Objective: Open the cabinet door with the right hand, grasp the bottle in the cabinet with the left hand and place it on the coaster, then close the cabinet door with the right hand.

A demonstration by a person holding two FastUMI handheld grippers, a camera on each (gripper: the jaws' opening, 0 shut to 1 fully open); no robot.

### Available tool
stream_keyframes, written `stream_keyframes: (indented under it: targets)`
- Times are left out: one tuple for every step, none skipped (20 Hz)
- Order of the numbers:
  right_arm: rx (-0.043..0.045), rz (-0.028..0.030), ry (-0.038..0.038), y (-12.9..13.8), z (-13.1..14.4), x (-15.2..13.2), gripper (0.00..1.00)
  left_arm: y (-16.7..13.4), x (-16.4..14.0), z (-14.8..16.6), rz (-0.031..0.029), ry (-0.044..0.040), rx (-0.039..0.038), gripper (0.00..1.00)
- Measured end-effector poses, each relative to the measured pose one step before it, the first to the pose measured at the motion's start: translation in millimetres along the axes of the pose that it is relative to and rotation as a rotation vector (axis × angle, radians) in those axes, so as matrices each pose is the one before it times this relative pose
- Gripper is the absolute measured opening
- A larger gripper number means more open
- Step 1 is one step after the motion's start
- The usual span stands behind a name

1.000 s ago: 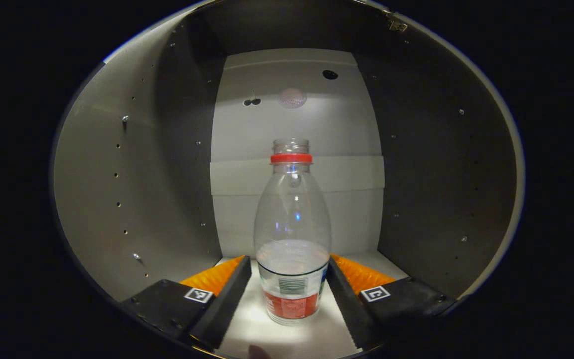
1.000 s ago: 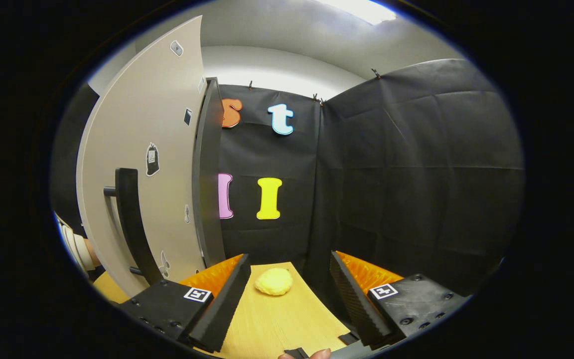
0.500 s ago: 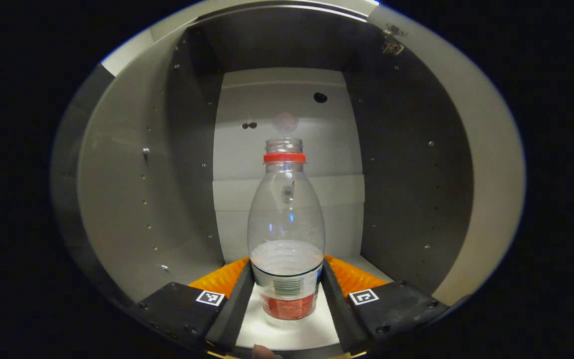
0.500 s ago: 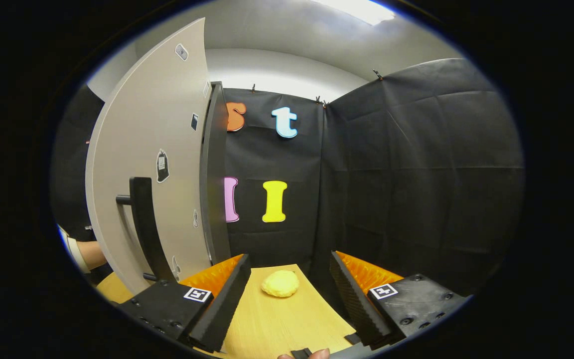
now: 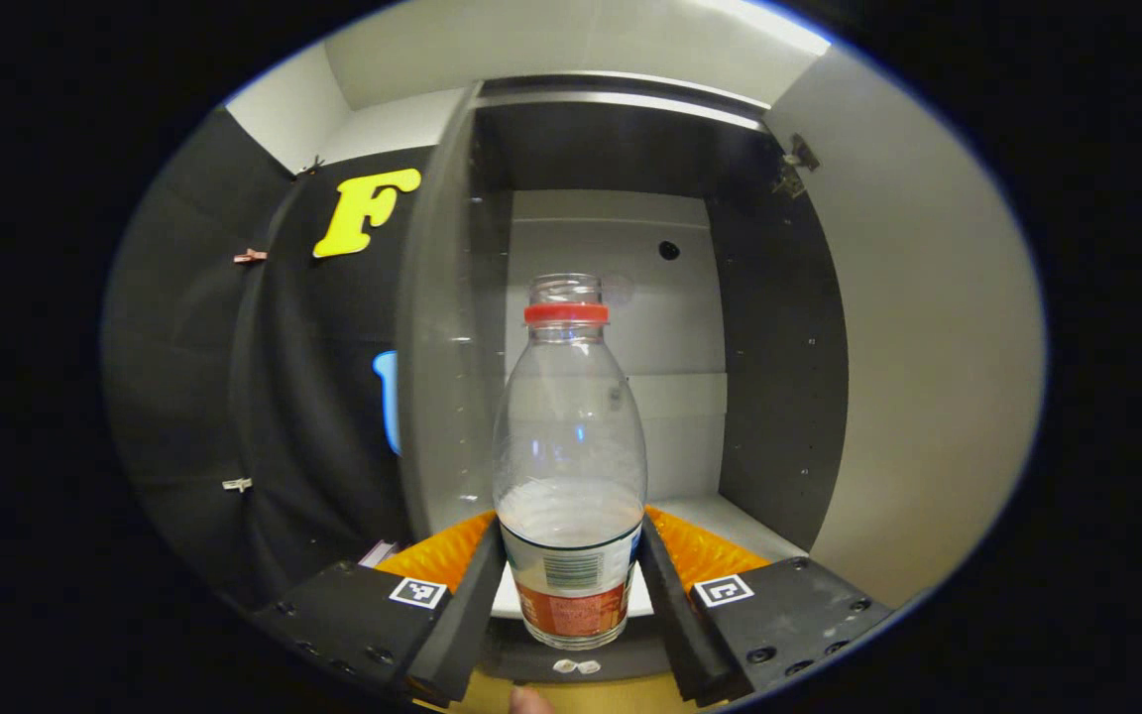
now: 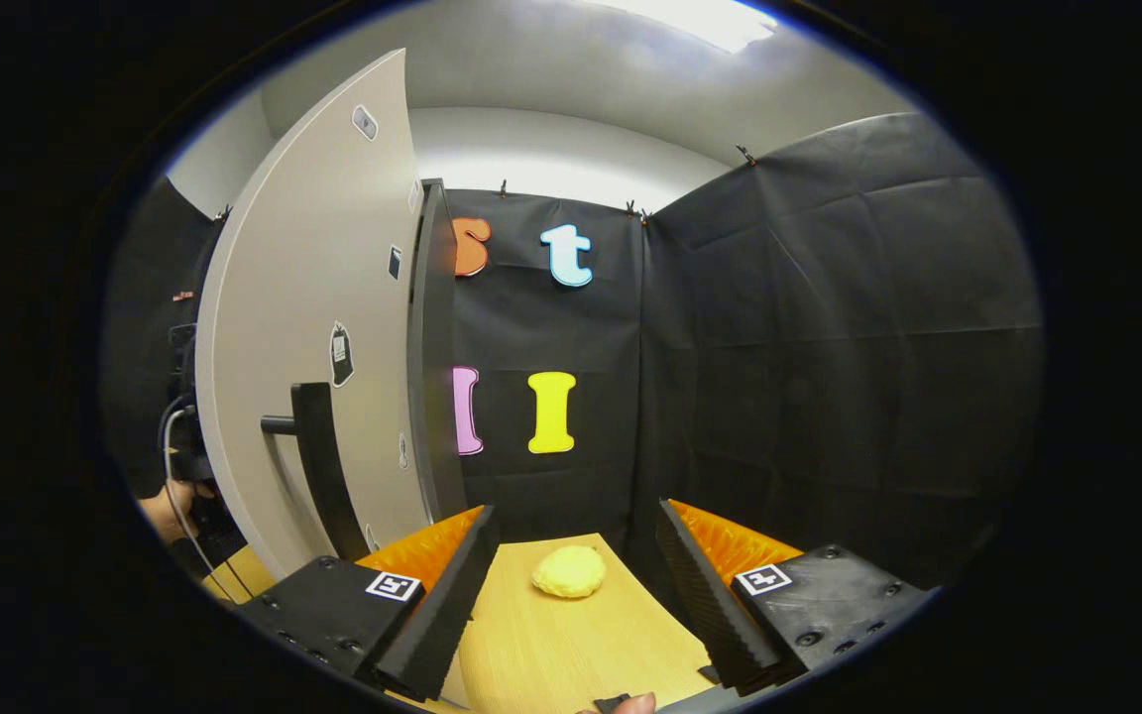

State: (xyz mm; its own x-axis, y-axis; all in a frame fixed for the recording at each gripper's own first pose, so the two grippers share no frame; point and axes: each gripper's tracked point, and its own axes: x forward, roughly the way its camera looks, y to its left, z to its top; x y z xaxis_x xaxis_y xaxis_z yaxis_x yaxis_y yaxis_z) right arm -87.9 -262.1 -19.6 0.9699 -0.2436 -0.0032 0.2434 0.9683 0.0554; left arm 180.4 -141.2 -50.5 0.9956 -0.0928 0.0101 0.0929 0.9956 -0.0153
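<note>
In the left gripper view, the left gripper (image 5: 571,585) has closed both fingers against the lower sides of a clear bottle (image 5: 569,466) with a red neck ring, held upright at the centre. Behind it, from 11 to 1 o'clock, the open cabinet (image 5: 779,397) shows its pale back wall. In the right gripper view, the open cabinet door (image 6: 323,327) with its dark handle (image 6: 318,466) stands at 9 o'clock. The right gripper (image 6: 576,585) is spread wide, holding nothing, over the wooden table (image 6: 571,645). A yellow lump (image 6: 571,572) lies between the fingers, at 6 o'clock.
</note>
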Motion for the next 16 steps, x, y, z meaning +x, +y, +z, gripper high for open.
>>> stream_keyframes:
  targets:
    - [0.00451, 0.0014, -0.00139, 0.97, 0.0, -0.28, 0.99, 10.0, -14.48, -3.36, 0.00927, 0.00242, -0.00539, 0.75]
    - [0.00245, 0.00055, -0.00076, 1.71, 0.19, -0.28, 0.99, 8.95, -12.37, -2.44, 0.00785, -0.00575, 0.00051, 0.75]
    - [-0.0017, -0.00075, -0.00281, 0.76, 0.23, 0.04, 0.99, 10.45, -13.49, -4.14, 0.01148, -0.0089, 0.0083, 0.76]
    - [-0.00574, -0.00043, -0.0027, 0.39, 0.14, 0.14, 0.99, 8.14, -10.46, -3.01, 0.00767, -0.01423, 0.01113, 0.76]
    - [-0.00624, 0.00061, -0.00364, 0.47, 0.22, 0.26, 0.99, 7.07, -11.37, -3.88, 0.00231, -0.00796, 0.00795, 0.76]
    - [-0.00531, 0.00265, -0.00709, 1.49, 1.28, 0.01, 0.99, 6.17, -11.63, -7.32, 0.00273, -0.00256, 0.00393, 0.75]
    - [-0.00534, 0.00125, -0.00951, 0.13, 1.31, 0.84, 0.99, 7.04, -12.75, -9.75, -0.00061, 0.00744, -0.00347, 0.75]
    - [-0.00859, -0.00753, -0.00677, -1.38, 1.23, 0.44, 0.99, 4.03, -11.38, -10.97, -0.00301, 0.0111, -0.01036, 0.75]
    - [-0.00741, -0.0129, -0.00677, -3.82, 0.27, -0.2, 0.99, 3.33, -11.38, -10.83, -0.00479, 0.00818, -0.01154, 0.76]
    - [-0.00246, -0.00833, -0.00558, -1.91, 1.5, -0.3, 0.99, 4.37, -9.96, -8.55, 0.00502, -0.00389, 0.00015, 0.76]
    - [-0.00021, -0.00238, -0.00513, 0.28, 0.96, 1.07, 0.99, 4.12, -10.47, -6.79, -0.00051, -0.01321, 0.01398, 0.76]
    - [-0.0034, -0.00767, -0.00255, -0.77, 0.38, 0.4, 0.99, 2.4, -7.65, -6.62, -0.00587, -0.0189, 0.02744, 0.75]
    - [-0.00216, -0.00729, -0.0015, -1.44, -0.05, 0.49, 0.99, -1.07, -9.86, -12.37, -0.01627, -0.00493, 0.02883, 0.76]
    - [-0.00003, -0.00331, -0.00172, -0.18, 0.29, -0.18, 0.99, -4.47, -8.12, -14.79, -0.03202, 0.00609, 0.01568, 0.75]
    - [-0.00138, -0.00414, 0.00172, -0.99, -0.74, -0.28, 0.99, -5.42, -7.21, -16.43, -0.02545, 0.00828, 0.00775, 0.76]
    - [-0.0019, -0.00189, 0.00172, -0.45, -0.11, -1.0, 0.99, -3.87, -7.48, -14.39, -0.02238, 0.00979, -0.00224, 0.76]
